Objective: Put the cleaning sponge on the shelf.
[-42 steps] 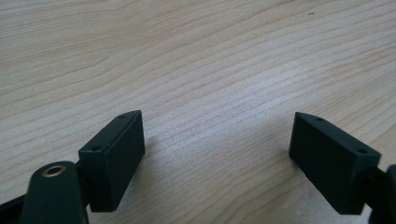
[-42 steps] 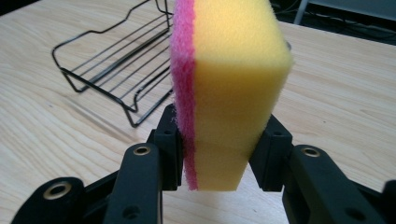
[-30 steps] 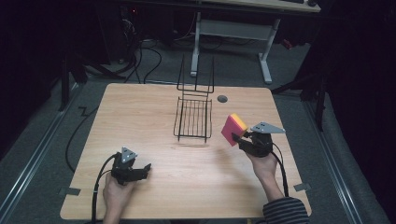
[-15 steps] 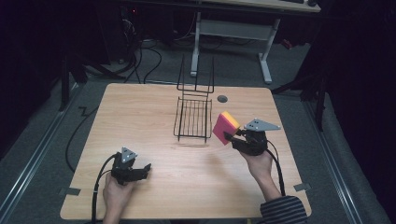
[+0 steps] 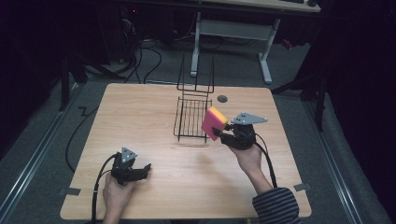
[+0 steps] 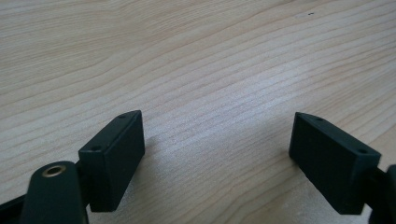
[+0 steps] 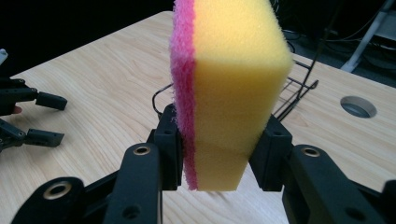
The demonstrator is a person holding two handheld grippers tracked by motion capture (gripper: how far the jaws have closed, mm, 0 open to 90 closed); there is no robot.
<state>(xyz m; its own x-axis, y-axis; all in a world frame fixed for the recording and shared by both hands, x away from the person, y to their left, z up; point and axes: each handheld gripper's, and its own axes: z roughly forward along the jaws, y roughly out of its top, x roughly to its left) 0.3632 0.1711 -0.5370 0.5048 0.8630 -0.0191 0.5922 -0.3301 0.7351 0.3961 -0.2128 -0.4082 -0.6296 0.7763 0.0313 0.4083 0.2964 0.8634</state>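
— Where is the sponge (image 5: pixel 214 123) right now?

— Right of centre in the high view, raised off the worktop (image 5: pixel 154 112), just at the right edge of the black wire rack (image 5: pixel 191 117). Its pink scrubbing face points toward the rack, its yellow foam toward the hand.

— What carries it?

— The right tongs (image 7: pixel 219 147). In the right gripper view they are pinching it, one pad on the pink layer and one on the yellow, and the sponge stands upright between them.

— And the left tongs (image 6: pixel 217 154)?

— Spread wide, with only bare wood grain between the two black pads in the left gripper view. In the high view they sit in the lower left of the frame, low over the worktop, well apart from the sponge.

— Anything else near the rack?

— A round cable hole (image 5: pixel 222 98) in the worktop, just to its upper right.
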